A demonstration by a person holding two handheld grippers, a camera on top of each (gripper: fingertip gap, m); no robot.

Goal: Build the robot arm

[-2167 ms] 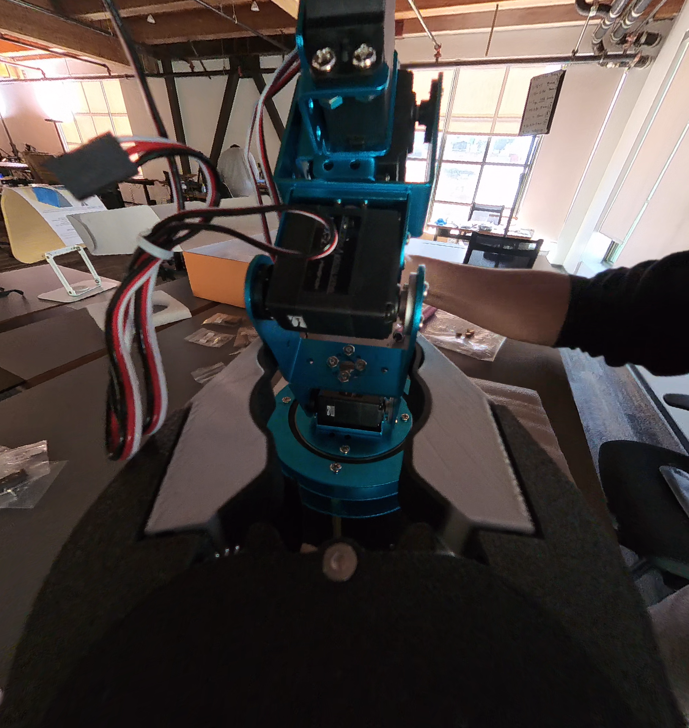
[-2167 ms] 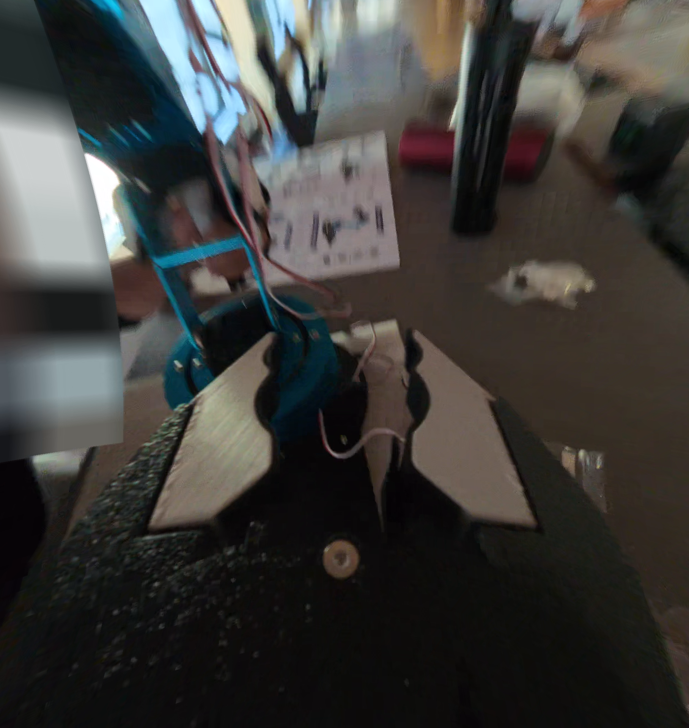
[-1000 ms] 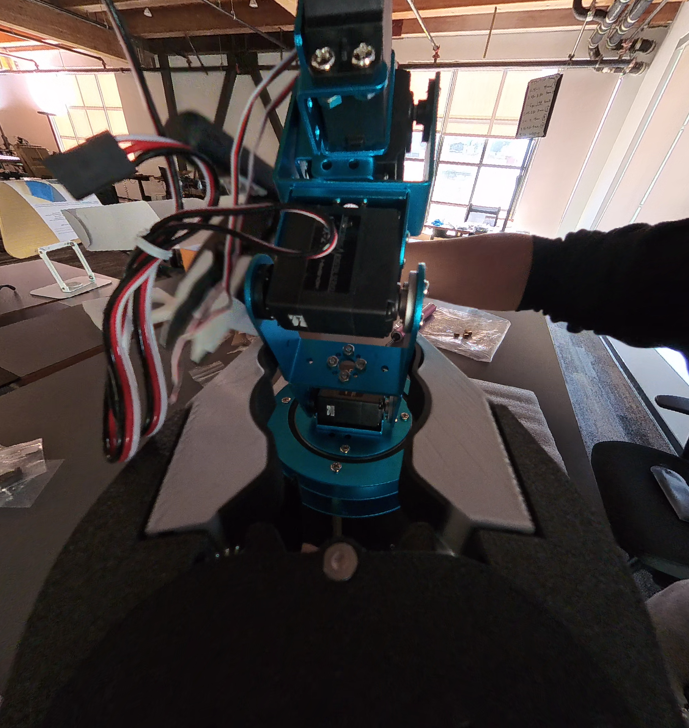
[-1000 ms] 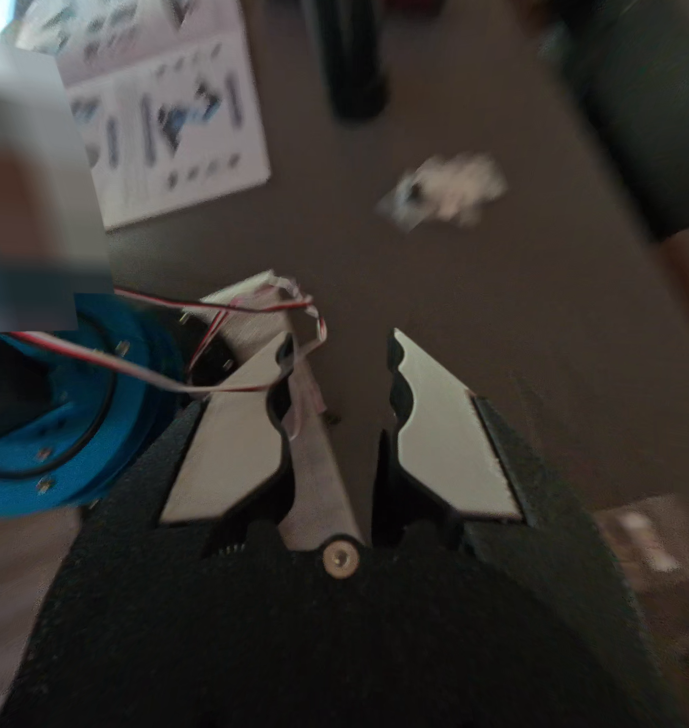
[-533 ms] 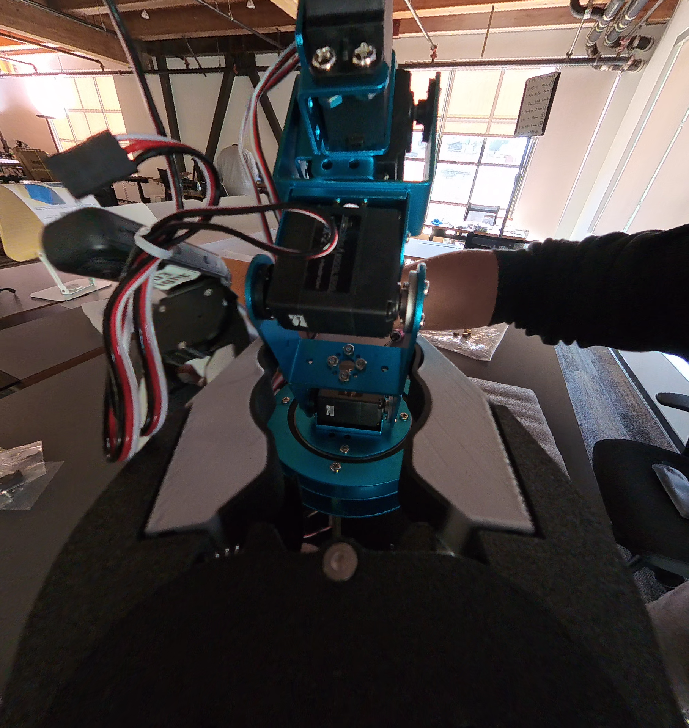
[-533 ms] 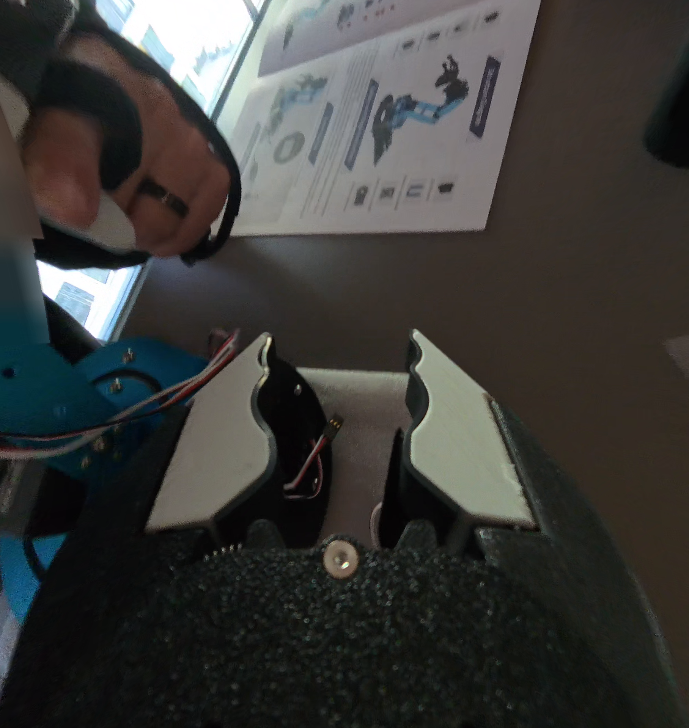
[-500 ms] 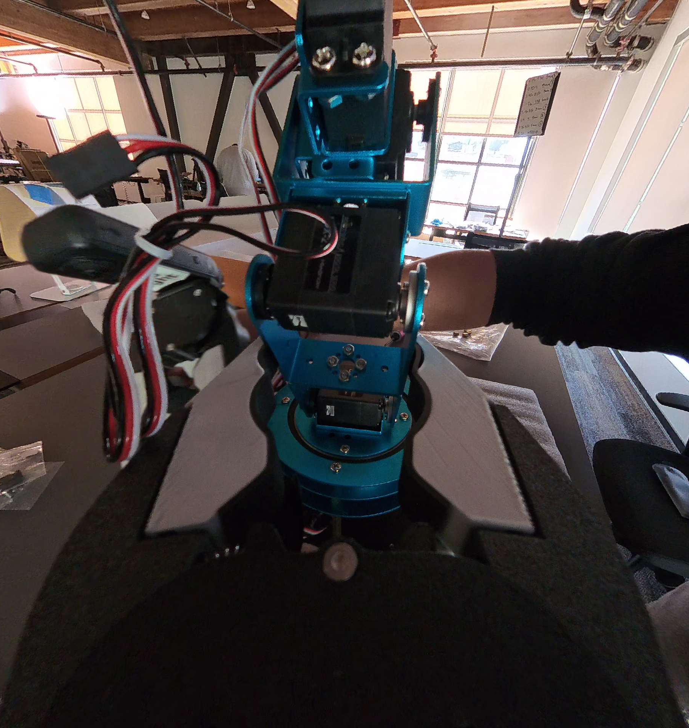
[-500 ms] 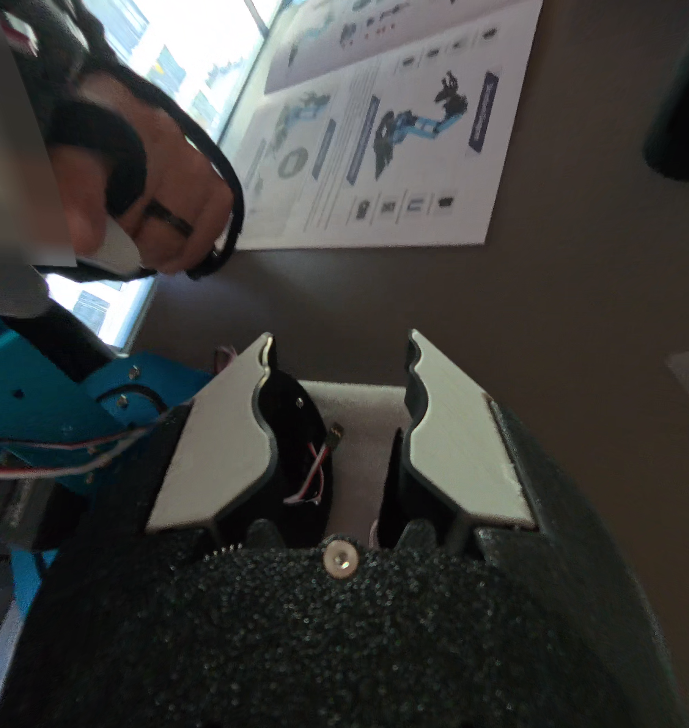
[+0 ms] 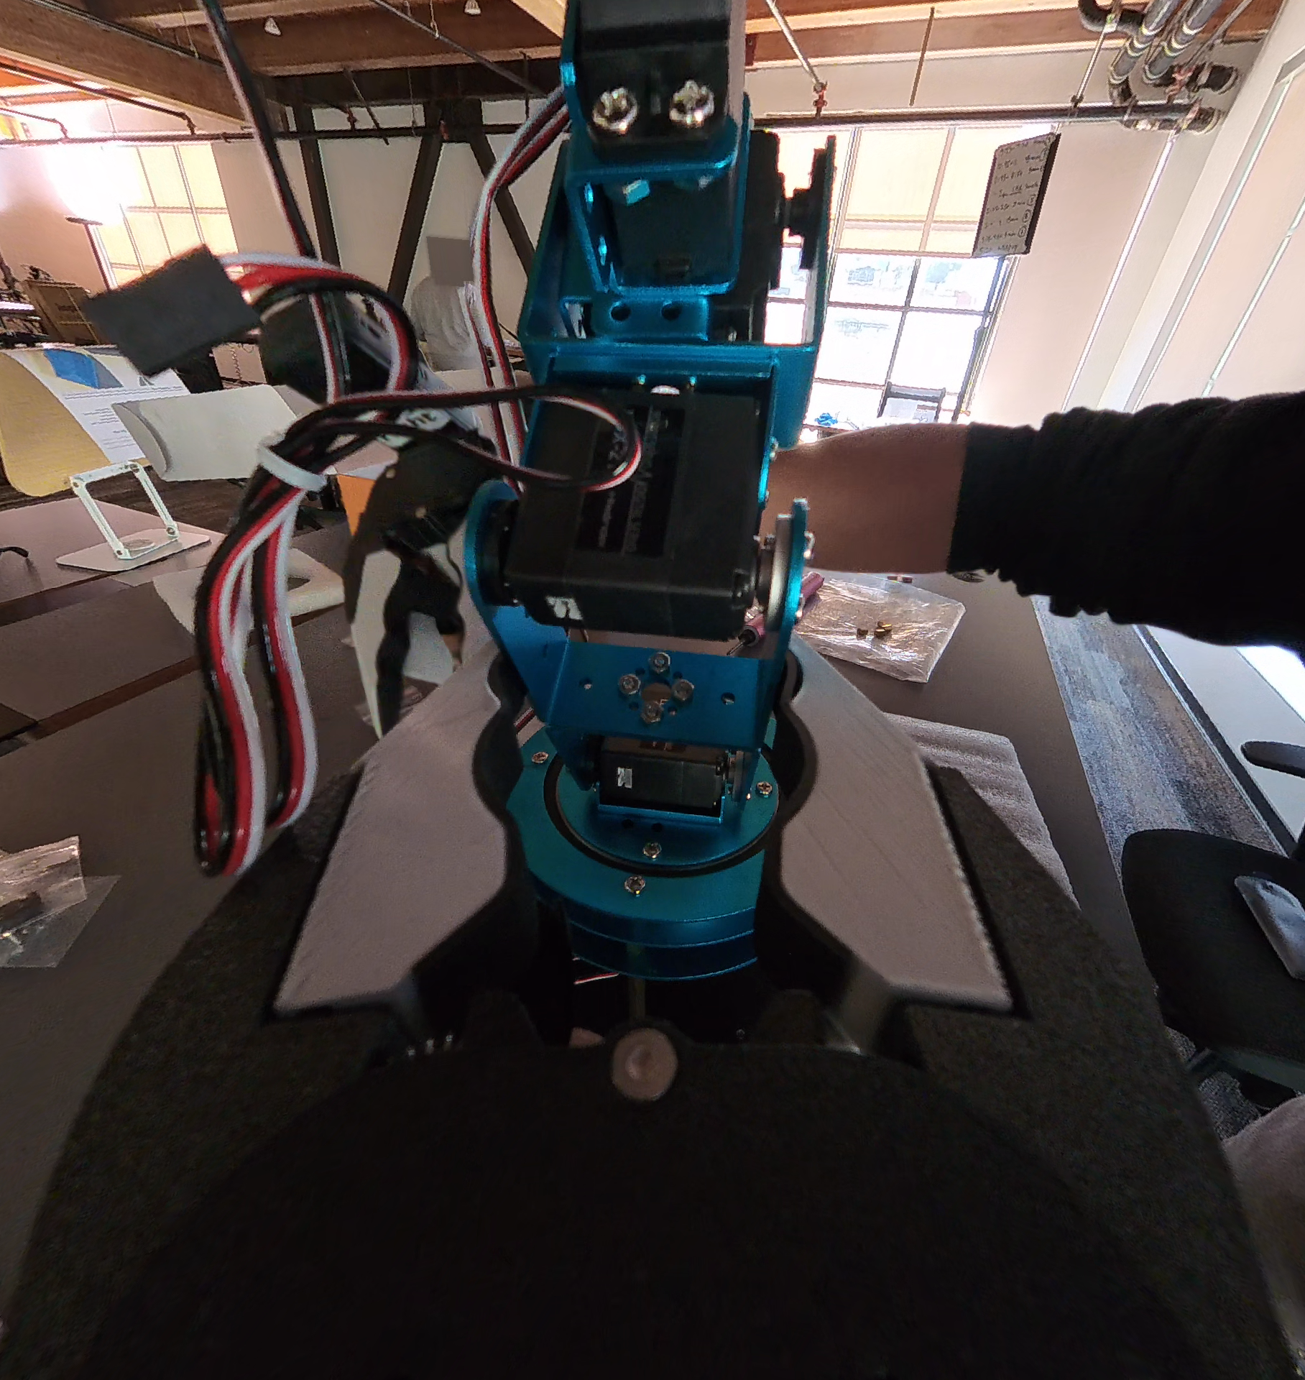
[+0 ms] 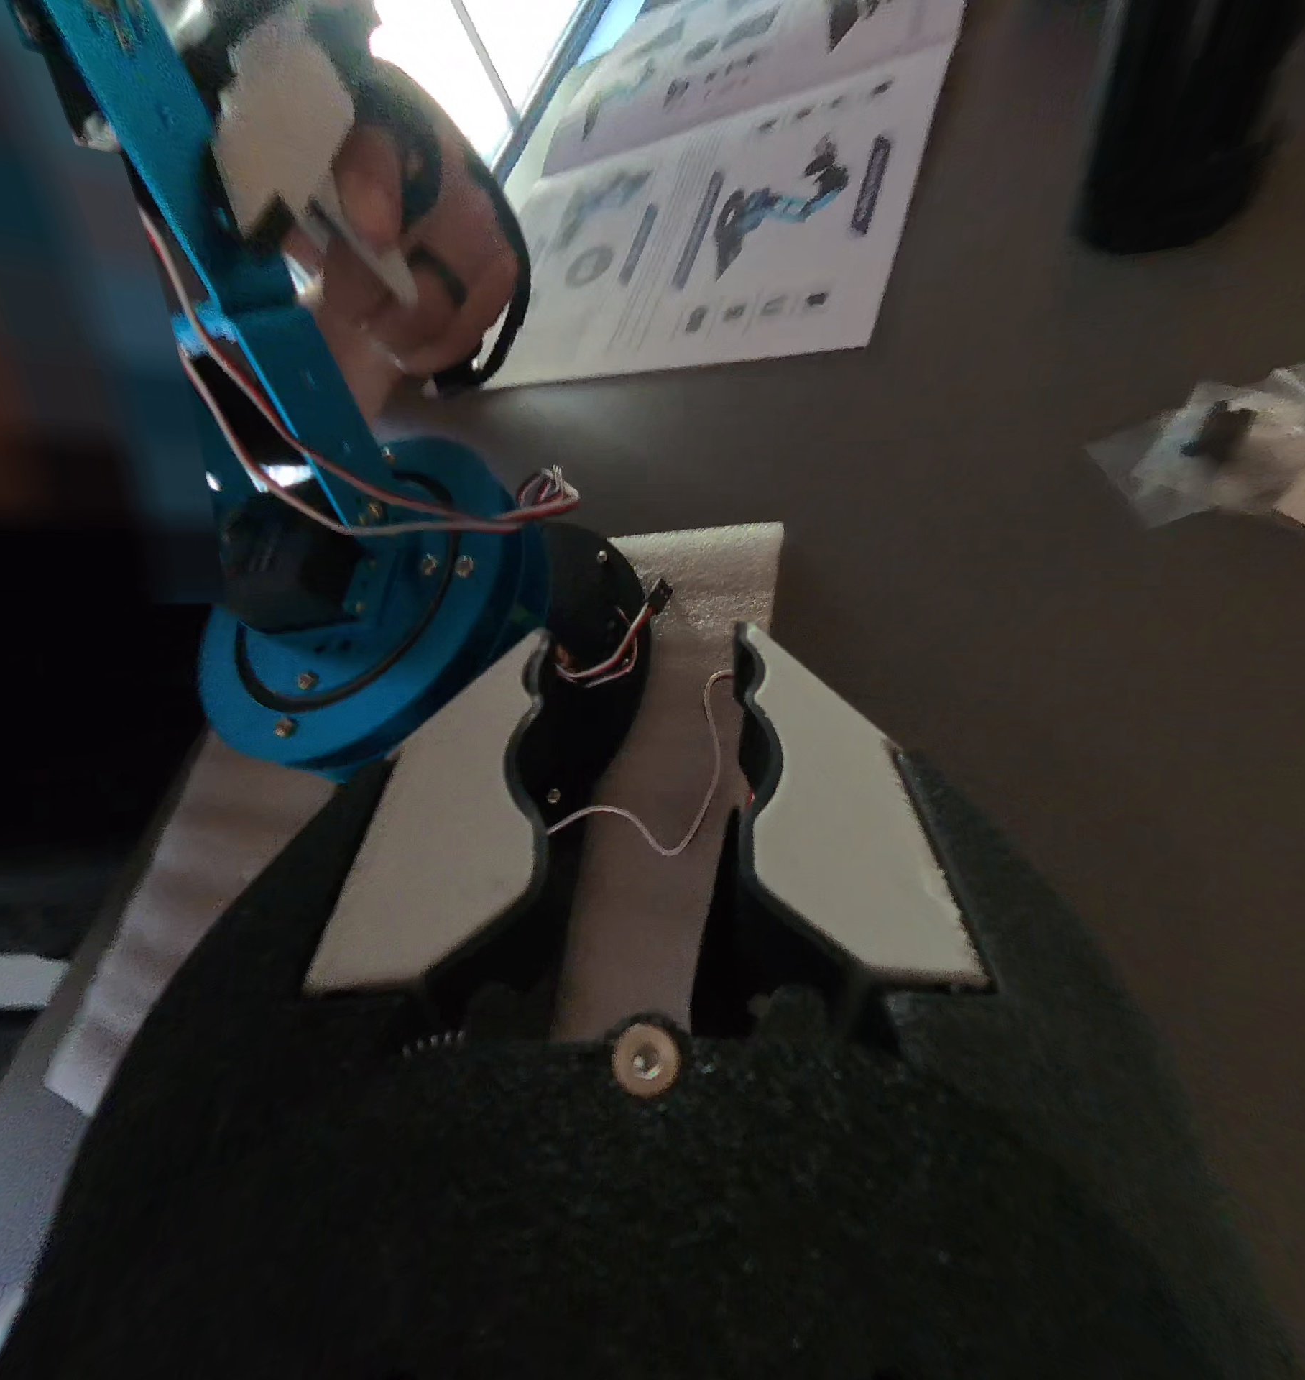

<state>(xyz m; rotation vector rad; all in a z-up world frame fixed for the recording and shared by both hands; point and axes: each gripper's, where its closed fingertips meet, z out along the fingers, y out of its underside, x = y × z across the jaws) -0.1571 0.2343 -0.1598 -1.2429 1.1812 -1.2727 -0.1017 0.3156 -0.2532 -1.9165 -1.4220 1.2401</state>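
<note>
The left gripper [image 9: 646, 754] clamps the round base of the blue metal robot-arm kit [image 9: 646, 859], upright on the dark brown table [image 9: 112, 784]. Just beside that base, the right gripper [image 10: 638, 664] hangs with jaws apart, empty, a thin white wire [image 10: 698, 776] between them.

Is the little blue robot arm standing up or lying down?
Standing up: the blue robot arm rises from its round base, clamped in the left gripper.

Right claw [image 10: 638, 672] open over thin white wire [image 10: 683, 814], beside blue base [image 10: 366, 672].
</note>
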